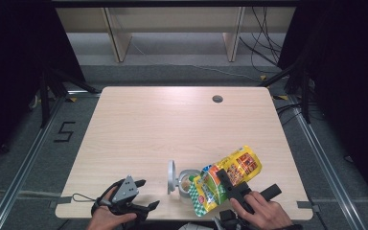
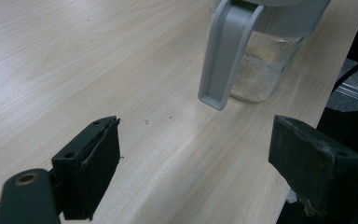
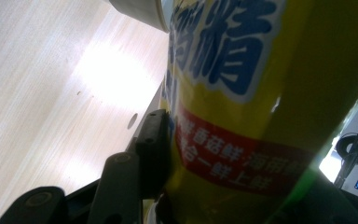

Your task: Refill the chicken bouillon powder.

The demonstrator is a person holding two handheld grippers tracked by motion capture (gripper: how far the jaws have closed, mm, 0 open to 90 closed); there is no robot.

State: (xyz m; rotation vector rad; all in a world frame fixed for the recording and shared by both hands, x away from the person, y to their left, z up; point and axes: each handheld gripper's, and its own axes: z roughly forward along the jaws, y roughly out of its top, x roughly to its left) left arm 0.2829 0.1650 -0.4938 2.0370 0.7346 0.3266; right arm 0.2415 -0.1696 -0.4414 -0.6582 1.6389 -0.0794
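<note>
A clear jar [image 1: 187, 184] holding pale granules stands near the table's front edge, its grey flip lid [image 1: 171, 176] swung up on the left. A yellow printed pouch [image 1: 235, 167] lies tilted over the jar's right side, green end low. My right gripper [image 1: 225, 181] is shut on the pouch; in the right gripper view one black finger [image 3: 153, 144] presses the yellow pouch [image 3: 261, 93]. My left gripper [image 1: 148, 193] rests open at the front left, apart from the jar. Its own view shows my open left gripper [image 2: 196, 140], the jar [image 2: 261, 70] and the lid [image 2: 223, 56] ahead.
The light wooden table [image 1: 172, 124] has a round cable hole [image 1: 217, 99] at the back right. Small crumbs [image 2: 147, 121] lie on the wood before the jar. Metal floor rails run along both sides, and shelving stands beyond the far edge.
</note>
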